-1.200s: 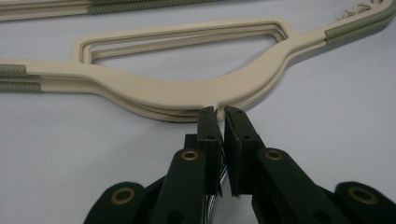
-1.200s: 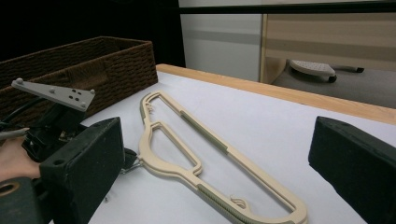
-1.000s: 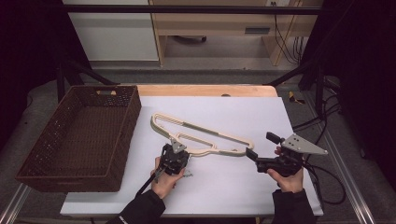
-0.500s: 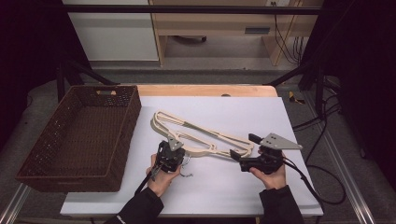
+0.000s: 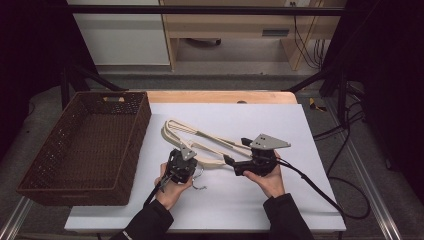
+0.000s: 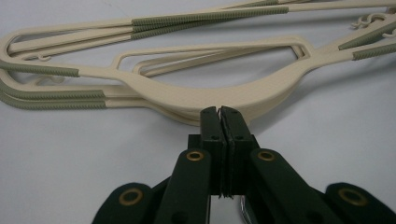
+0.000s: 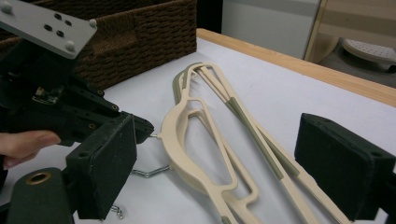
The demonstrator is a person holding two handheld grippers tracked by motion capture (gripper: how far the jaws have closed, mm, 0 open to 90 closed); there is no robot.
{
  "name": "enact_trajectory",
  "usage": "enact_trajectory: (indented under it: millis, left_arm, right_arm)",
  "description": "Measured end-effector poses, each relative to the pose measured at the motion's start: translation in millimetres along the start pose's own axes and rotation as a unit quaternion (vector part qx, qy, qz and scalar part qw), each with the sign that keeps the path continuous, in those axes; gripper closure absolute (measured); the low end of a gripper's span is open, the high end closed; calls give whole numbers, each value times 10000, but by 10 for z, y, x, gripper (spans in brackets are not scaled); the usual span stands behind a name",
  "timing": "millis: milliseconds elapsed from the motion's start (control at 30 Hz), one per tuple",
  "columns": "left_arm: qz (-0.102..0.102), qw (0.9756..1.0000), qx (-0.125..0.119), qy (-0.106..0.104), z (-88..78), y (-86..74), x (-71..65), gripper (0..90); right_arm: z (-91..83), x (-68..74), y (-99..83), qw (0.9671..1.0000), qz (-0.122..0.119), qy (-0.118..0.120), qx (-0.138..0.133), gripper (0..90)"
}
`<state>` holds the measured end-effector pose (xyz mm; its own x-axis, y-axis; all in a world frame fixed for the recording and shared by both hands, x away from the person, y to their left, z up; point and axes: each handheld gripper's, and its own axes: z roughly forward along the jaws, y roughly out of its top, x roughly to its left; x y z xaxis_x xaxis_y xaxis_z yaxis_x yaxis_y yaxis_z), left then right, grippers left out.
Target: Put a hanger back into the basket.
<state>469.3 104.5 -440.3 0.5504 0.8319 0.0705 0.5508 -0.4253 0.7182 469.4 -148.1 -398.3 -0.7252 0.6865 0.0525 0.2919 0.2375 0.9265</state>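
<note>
The left gripper (image 6: 222,114) is fully closed, its two black fingertips (image 6: 211,122) pressed together right at the neck of a stack of cream plastic clothes hangers with grey-green ribbed grips (image 6: 219,93); they seem to pinch the thin metal hook (image 7: 150,171), though the contact itself is hidden. The right gripper (image 7: 233,163) stands wide open and holds nothing, its jaws having just been closing a little, with the hangers' near arms lying between the pads (image 7: 103,168) and untouched by them.

From the left fingertips the stack runs straight ahead and fans to both sides. From the right gripper it runs forward and away towards a dark brown woven wicker basket (image 7: 140,37), so the hangers' long axis lies roughly along that gripper's line of sight. In the high view the left gripper (image 5: 184,159) sits at the hook end and is the nearer, while the right gripper (image 5: 231,161) points in from the far end of the hangers (image 5: 200,137), which lie flat on the white table sheet (image 5: 280,120) just beside the basket (image 5: 60,185). The next move likely turns on the right jaws closing across the arms.
</note>
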Motion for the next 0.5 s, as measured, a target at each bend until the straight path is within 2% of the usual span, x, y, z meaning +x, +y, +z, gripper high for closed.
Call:
enact_trajectory:
  millis: [133, 167, 200, 333, 467, 500]
  left_arm:
    - [23, 10000, 19, -44, -28, 17, 26, 886]
    - [23, 10000, 19, -44, -28, 17, 26, 886]
    - [16, 10000, -3, -46, -28, 18, 29, 886]
    - [54, 10000, 39, -56, -33, 20, 36, 886]
    - [96, 9999, 85, -71, -47, 31, 31, 886]
    - [110, 9999, 72, -71, -53, 40, 27, 886]
  right_arm:
    - [212, 23, -42, 9995, -96, 68, 293, 182]
    - [212, 23, -42, 9995, -96, 68, 293, 182]
    - [294, 47, -64, 9991, -132, 87, 404, 218]
    - [433, 82, -118, 9980, -155, 131, 595, 249]
    - [516, 107, -174, 9963, -330, 105, 784, 282]
    - [558, 123, -201, 9952, -392, 166, 884, 307]
